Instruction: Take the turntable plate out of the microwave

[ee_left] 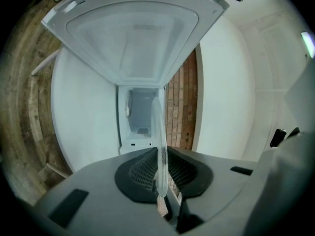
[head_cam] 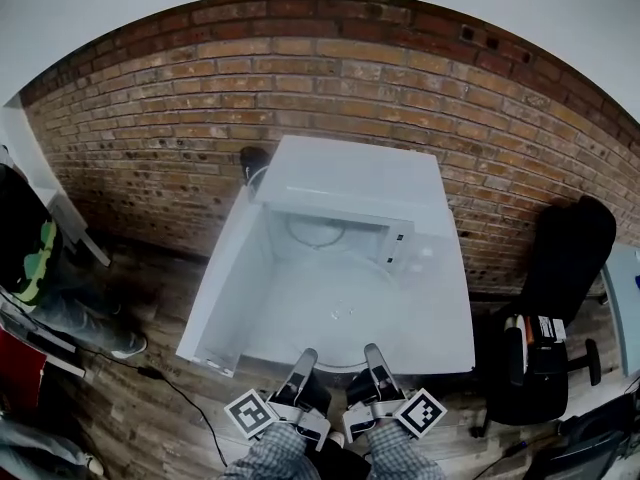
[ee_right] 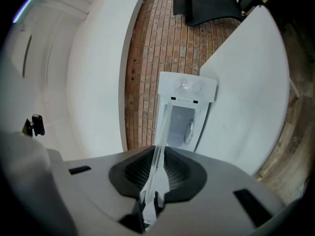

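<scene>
The clear glass turntable plate (head_cam: pixel 335 308) hangs level in front of the open white microwave (head_cam: pixel 350 183), outside its cavity (head_cam: pixel 325 236). My left gripper (head_cam: pixel 303 363) and right gripper (head_cam: pixel 375 358) both grip its near rim, side by side. In the left gripper view the plate's edge (ee_left: pixel 160 146) runs up between the dark pads (ee_left: pixel 140 173), with the left gripper (ee_left: pixel 161 175) shut on it. The right gripper view shows the same: the plate's rim (ee_right: pixel 158 151) is pinched in the right gripper (ee_right: pixel 156 177), and the microwave (ee_right: pixel 186 117) stands beyond.
The microwave door (head_cam: pixel 232 278) stands swung open at the left. The microwave rests on a white table (head_cam: pixel 445 318) against a brick wall (head_cam: pixel 330 78). A black office chair (head_cam: pixel 560 268) stands at the right, a person (head_cam: pixel 30 258) at the left, and a cable (head_cam: pixel 185 398) lies on the wooden floor.
</scene>
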A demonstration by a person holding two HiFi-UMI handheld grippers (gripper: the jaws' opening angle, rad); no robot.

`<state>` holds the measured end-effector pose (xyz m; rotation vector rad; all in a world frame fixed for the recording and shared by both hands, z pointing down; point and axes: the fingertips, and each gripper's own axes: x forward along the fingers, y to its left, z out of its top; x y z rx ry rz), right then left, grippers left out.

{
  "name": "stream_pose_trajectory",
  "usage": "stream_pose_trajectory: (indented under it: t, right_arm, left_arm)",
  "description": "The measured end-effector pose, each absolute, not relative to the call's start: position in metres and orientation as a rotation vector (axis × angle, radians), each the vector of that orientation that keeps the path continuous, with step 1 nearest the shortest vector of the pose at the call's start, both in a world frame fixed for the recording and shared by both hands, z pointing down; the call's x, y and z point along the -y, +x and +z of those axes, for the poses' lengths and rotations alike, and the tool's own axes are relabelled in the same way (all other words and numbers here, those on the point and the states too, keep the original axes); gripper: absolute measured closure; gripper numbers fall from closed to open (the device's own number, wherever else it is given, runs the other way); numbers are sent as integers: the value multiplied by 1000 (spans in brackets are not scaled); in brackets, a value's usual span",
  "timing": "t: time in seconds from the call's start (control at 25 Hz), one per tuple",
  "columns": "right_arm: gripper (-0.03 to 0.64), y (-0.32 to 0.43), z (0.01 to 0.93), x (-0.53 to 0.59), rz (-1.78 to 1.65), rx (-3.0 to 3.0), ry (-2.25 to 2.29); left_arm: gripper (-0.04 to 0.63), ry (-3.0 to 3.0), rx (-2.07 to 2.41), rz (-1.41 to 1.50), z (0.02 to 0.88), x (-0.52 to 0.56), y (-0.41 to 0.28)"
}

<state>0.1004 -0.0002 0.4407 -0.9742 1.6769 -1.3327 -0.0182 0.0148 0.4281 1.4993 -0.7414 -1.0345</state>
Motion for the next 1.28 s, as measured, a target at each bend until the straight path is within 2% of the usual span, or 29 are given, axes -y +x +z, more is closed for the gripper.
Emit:
stream_pose_trajectory:
  t: [1.28]
  right_arm:
    - [557, 78, 426, 15, -1267, -1670, -1015]
  left_arm:
    - [545, 1552, 664, -999, 408, 7, -41]
